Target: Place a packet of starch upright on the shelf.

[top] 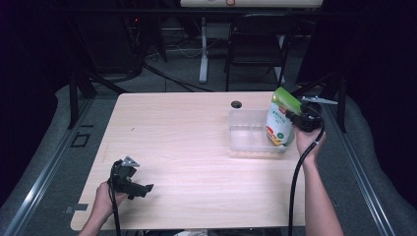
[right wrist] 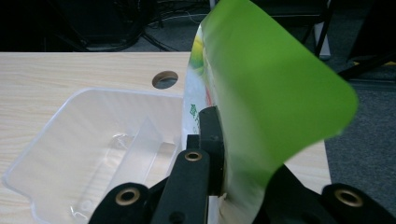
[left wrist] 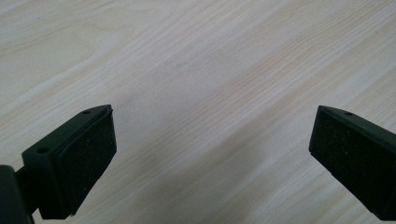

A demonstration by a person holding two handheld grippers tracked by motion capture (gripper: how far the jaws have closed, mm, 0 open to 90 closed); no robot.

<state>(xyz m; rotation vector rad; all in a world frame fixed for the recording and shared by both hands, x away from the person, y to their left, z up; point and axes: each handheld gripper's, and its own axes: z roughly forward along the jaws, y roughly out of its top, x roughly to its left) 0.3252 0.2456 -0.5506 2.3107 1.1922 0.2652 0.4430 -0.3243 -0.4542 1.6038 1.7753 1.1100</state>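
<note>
A green and white pouch (top: 280,122) stands upright at the right end of a clear plastic bin (top: 237,143), its bottom inside the bin. My right gripper (top: 296,115) comes in from the right and is shut on the pouch's green top. In the right gripper view the green top (right wrist: 271,93) bends over the jaws of my right gripper (right wrist: 243,156), and the bin (right wrist: 56,140) with its inner divider lies to the left. My left gripper (top: 143,190) rests low at the table's front left, open. Bare wood shows between the wide jaws of my left gripper (left wrist: 215,111).
The light wooden table (top: 187,147) has a round cable hole (top: 236,104) just behind the bin. A dark chair (top: 255,44) and a table leg stand on the floor beyond the far edge. Each gripper trails a black cable toward the near edge.
</note>
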